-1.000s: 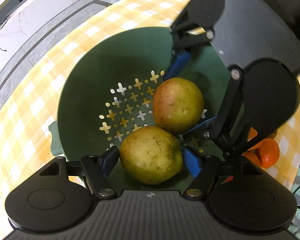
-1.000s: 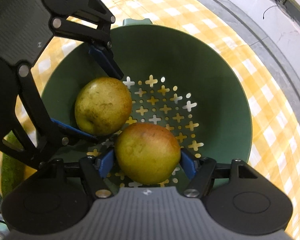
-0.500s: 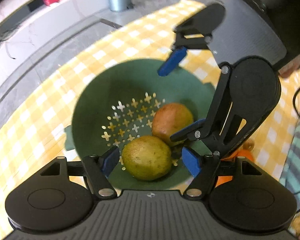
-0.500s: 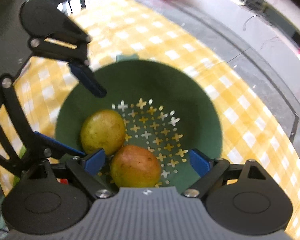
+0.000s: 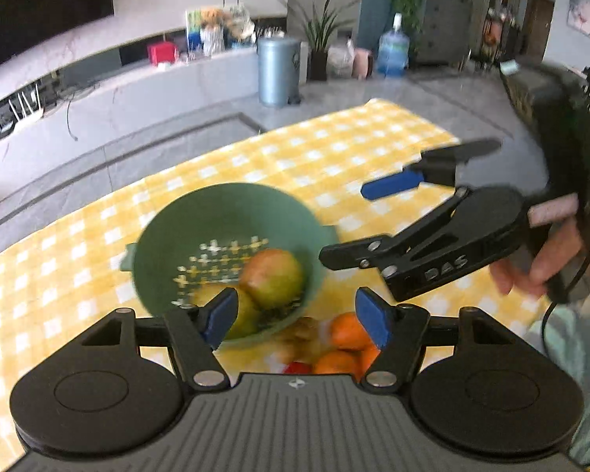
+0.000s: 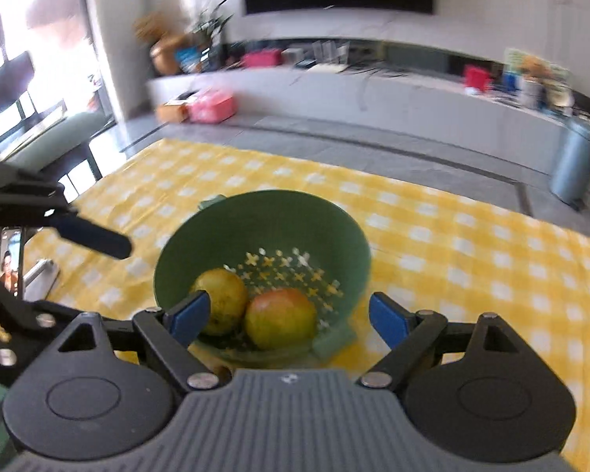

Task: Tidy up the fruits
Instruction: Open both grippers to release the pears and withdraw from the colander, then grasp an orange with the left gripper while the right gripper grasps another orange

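A green perforated bowl (image 5: 224,212) (image 6: 263,212) sits on the yellow checked tablecloth. It holds a reddish-green fruit (image 5: 272,277) (image 6: 281,318) and a yellow-green fruit (image 5: 244,316) (image 6: 223,295), touching each other. My left gripper (image 5: 297,316) is open and empty, raised above and behind the bowl. My right gripper (image 6: 289,320) is open and empty, also raised near the bowl's front rim; it shows in the left wrist view (image 5: 373,220) to the right of the bowl. Several oranges (image 5: 344,332) lie on the cloth beside the bowl, under my left gripper.
A small red fruit (image 5: 297,367) and a pale knobbly piece (image 5: 301,334) lie by the oranges. A phone (image 6: 10,265) and a metal object (image 6: 41,275) lie at the table's left. A grey bin (image 5: 277,69) stands on the floor beyond the table.
Both grippers have let go of their fruits, opened wide and pulled up and back out of the bowl. Both fruits stay in the bowl.
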Demonstrator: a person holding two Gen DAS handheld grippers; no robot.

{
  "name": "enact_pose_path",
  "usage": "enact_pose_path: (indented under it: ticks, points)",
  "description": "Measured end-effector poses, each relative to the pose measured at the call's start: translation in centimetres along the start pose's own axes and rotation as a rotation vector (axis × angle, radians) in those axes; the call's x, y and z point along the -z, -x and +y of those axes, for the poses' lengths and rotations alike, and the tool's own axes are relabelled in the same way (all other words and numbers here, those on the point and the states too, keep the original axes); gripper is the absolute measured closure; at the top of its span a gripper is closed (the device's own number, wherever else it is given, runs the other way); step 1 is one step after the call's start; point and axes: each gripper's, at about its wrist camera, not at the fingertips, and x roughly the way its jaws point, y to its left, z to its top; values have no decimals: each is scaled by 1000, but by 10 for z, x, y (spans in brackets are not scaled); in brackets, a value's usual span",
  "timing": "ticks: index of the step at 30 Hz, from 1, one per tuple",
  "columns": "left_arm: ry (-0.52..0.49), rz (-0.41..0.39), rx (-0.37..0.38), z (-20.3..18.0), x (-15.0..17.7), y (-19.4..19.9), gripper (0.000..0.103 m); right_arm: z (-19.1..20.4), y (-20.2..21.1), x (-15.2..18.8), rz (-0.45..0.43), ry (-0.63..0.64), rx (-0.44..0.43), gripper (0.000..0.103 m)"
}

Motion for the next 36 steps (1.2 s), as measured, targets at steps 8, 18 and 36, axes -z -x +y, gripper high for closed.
enact_pose_path:
  ticks: [8,18,36]
  points:
    - [66,-54,-15,-40,32,12,28,29,44,78,-104,-53,171,18]
    - [52,-9,1,-69,82,11,34,35,76,135,-129,-214,250,30]
    - [47,33,-17,-77,118,-16,34,48,58,150,-32,-192,184,55]
